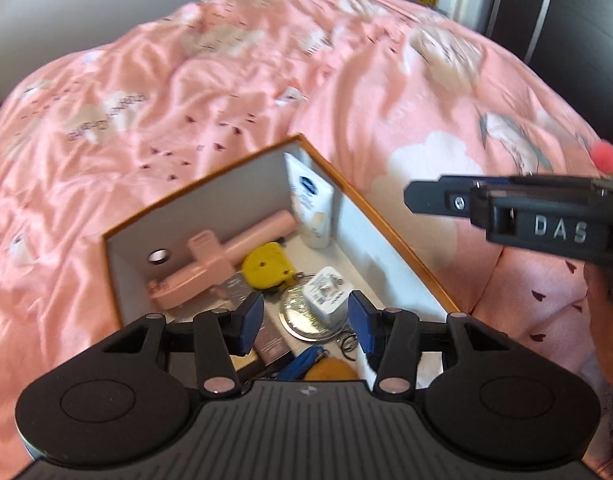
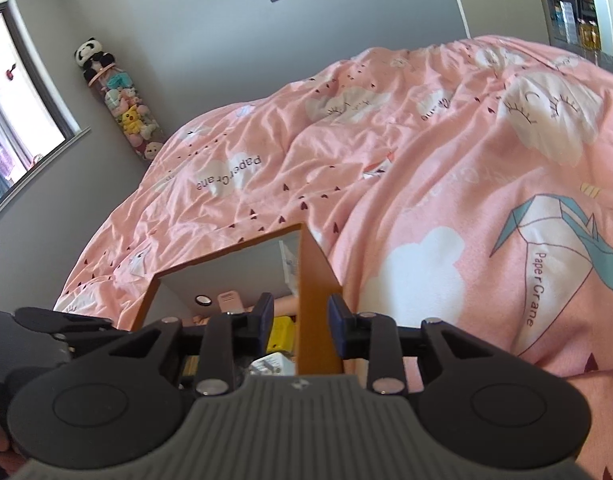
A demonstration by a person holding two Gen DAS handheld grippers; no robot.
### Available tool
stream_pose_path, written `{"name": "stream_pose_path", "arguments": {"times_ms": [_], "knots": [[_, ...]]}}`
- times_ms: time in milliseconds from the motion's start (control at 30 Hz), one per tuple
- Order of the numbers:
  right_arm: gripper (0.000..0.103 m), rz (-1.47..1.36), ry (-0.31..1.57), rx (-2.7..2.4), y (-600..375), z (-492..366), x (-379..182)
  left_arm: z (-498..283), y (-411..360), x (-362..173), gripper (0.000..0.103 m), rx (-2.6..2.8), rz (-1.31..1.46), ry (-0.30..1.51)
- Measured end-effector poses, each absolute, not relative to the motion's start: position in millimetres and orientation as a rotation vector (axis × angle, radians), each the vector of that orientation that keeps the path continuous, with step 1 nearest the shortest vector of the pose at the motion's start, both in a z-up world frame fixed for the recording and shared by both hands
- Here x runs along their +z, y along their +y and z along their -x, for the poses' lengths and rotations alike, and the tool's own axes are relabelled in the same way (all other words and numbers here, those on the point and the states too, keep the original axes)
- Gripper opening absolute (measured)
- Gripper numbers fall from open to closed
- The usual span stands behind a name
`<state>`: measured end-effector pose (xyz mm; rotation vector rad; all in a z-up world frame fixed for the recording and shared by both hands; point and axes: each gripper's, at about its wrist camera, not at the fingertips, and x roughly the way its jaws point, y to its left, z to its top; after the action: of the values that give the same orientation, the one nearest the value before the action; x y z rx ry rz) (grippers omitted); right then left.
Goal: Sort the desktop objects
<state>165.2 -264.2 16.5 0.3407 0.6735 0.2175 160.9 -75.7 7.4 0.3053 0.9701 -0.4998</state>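
Left wrist view: left gripper [image 1: 306,322] hangs open and empty above the white charger [image 1: 325,295] inside the orange box [image 1: 202,184]. Right gripper [image 2: 300,318] straddles the box's wall, pads not pressing — a careless lift could tip the box on the soft duvet [image 1: 226,80].

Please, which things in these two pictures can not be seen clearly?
- Left wrist view: the left gripper covers the near contents of the orange-rimmed cardboard box.
- Right wrist view: the box's orange side wall hides the items behind it.
- Right wrist view: white tube's label is blurred.
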Motion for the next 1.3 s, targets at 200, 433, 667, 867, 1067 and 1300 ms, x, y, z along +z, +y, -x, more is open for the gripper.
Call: {"name": "stream_pose_path", "arguments": {"times_ms": [200,433,667,867,1067,1300], "knots": [[0.037,-0.266,0.653,0.269,-232.9,-135.0,31.9,-151.6,-49.6,49.0,0.058,-0.387,-0.281,0.902],[0.042,-0.169,0.590,0.203,-197.9,-82.0,30.8,-106.4,-16.0,51.5,0.061,-0.220,-0.167,0.769],[0.045,-0.087,0.593,0.199,-182.1,-49.3,13.4,-81.9,-17.1,29.4,0.070,-0.218,-0.180,0.749],[0.048,-0.032,0.594,0.204,-179.6,-33.8,-5.6,-66.6,-26.3,8.7,0.076,-0.158,-0.183,0.723],[0.049,-0.004,0.576,0.220,-181.1,-22.7,-15.7,-59.7,-18.4,-2.0,0.080,-0.123,-0.087,0.723],[0.050,-0.010,0.588,0.237,-181.7,-24.2,-25.6,-58.4,-15.0,-10.7,0.080,-0.093,-0.043,0.741]]}}
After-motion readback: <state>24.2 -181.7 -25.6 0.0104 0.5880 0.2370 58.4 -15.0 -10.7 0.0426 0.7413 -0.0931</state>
